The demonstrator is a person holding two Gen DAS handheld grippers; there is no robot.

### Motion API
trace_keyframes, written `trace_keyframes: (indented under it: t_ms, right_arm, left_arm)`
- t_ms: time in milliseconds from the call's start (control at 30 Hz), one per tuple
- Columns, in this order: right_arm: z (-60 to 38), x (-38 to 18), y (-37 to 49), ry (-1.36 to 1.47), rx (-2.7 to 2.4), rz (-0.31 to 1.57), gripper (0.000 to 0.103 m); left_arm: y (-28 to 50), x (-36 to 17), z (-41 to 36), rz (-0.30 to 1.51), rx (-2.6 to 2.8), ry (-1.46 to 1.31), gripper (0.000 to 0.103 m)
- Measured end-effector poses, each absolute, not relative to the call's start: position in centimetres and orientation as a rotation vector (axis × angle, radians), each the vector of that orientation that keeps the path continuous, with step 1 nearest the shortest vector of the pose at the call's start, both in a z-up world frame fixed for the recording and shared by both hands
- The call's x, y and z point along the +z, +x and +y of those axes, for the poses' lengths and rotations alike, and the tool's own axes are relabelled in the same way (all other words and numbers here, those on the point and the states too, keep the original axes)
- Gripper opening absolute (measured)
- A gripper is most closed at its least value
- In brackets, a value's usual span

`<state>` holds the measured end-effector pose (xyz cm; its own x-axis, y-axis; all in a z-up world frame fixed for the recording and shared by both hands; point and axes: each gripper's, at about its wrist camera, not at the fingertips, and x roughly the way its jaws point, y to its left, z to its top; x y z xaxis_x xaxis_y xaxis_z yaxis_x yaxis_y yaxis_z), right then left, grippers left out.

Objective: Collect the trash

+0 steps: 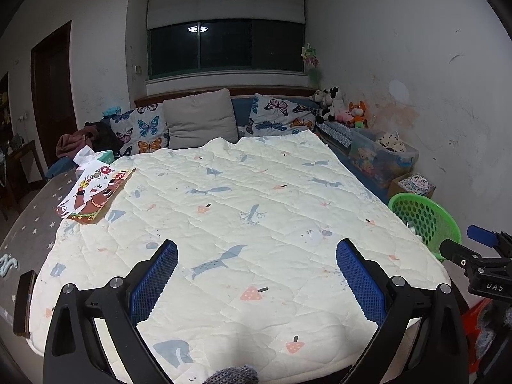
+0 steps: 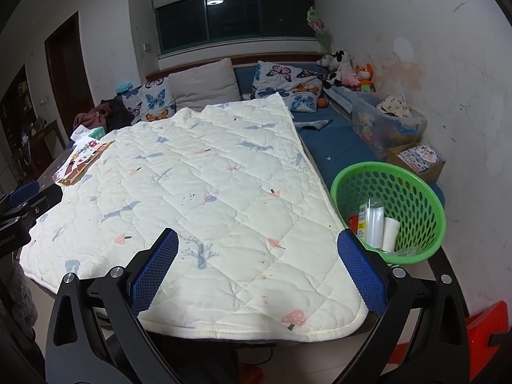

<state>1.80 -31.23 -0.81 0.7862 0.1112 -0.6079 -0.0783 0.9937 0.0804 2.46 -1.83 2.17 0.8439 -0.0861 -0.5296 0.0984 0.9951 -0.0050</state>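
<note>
A green perforated basket [image 2: 416, 198] stands on the bed's right side by the wall, and also shows in the left wrist view [image 1: 425, 217]. Inside it lie a clear wrapper [image 2: 375, 224], a white paper cup [image 2: 391, 228] and a red and yellow packet [image 2: 359, 222]. My left gripper [image 1: 256, 267] is open and empty above the cream quilt [image 1: 240, 224]. My right gripper [image 2: 257, 256] is open and empty above the quilt's near right corner [image 2: 224, 224], just left of the basket. The right gripper's body shows at the right edge of the left wrist view [image 1: 480, 262].
A colourful cartoon paper bag [image 1: 96, 192] and a tissue box [image 1: 104, 156] lie at the bed's left. Butterfly pillows [image 1: 140, 131], a grey pillow [image 1: 200, 118], plush toys [image 1: 342, 108], a clear storage bin [image 1: 380, 156] and a cardboard box [image 2: 419, 158] line the back and right. A dark phone-like object [image 1: 24, 302] lies near left.
</note>
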Motion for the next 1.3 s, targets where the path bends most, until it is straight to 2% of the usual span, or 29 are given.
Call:
trace_keyframes:
  t_ms: [1300]
  right_arm:
    - [-30.93, -1.04, 1.87, 0.052, 0.109, 0.662, 0.099]
  left_arm:
    - [2.59, 1.96, -2.09, 0.572, -0.104, 0.029, 0.096]
